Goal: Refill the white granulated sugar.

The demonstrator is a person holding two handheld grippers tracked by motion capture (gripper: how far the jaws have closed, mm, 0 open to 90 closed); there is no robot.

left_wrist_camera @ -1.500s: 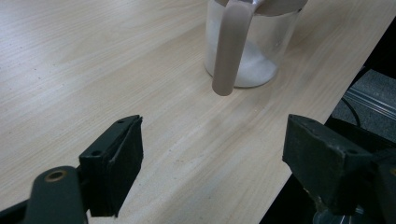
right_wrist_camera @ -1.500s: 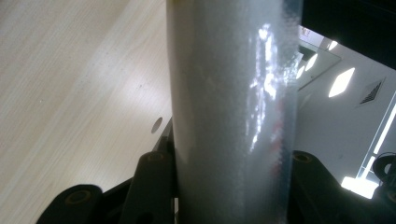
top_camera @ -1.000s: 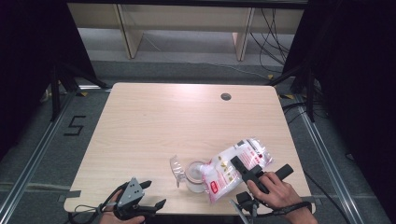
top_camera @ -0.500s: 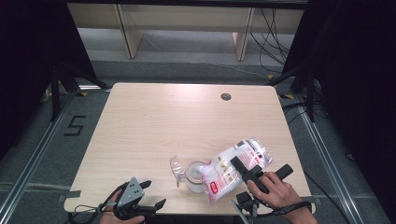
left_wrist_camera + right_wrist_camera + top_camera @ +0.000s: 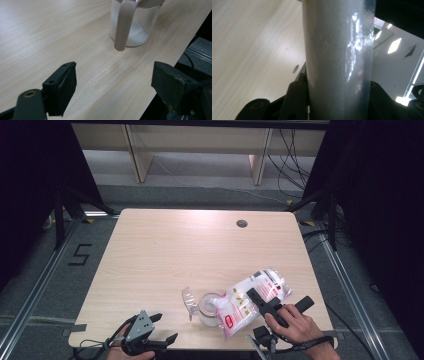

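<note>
R gripper [image 5: 261, 301] fingers clamped on bag [image 5: 250, 302] over jar [image 5: 209, 309] — L gripper [image 5: 157, 330] fingers apart.

Jar [image 5: 209, 308] and bag [image 5: 252, 299] block the near right; the table [image 5: 200, 250] beyond lies free.

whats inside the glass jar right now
A low heap of white powder lies at the bottom of the glass jar. In the high view the bag, clamped in the right gripper, tilts over its mouth, hiding the opening.
</note>
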